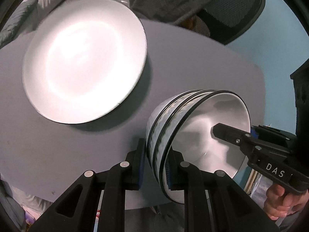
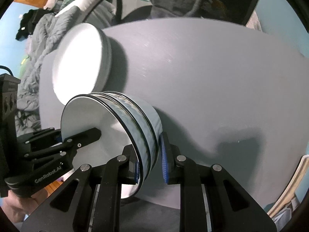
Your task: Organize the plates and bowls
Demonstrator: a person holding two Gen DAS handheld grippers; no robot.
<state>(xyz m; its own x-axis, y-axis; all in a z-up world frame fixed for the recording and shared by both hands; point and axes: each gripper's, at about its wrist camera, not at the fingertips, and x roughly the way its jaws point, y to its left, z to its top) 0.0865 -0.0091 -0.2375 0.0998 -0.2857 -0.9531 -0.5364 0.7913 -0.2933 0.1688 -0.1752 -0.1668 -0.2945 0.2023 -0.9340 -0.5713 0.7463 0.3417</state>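
Observation:
A stack of three nested white bowls with black rims (image 1: 173,119) is held over the grey table (image 1: 58,145), near its front edge. My left gripper (image 1: 156,166) is shut on the near rim of the stack. My right gripper (image 2: 150,164) grips the opposite rim of the same stack (image 2: 139,119), one finger inside the top bowl. The right gripper also shows in the left wrist view (image 1: 222,131), and the left gripper in the right wrist view (image 2: 92,133). A stack of white plates (image 1: 85,61) lies on the table beyond the bowls; it also shows in the right wrist view (image 2: 79,61).
A dark office chair (image 1: 227,5) with grey clothing draped over it stands behind the table. A bed with grey bedding (image 2: 32,44) lies at the left. Bare table surface (image 2: 212,77) stretches right of the bowls.

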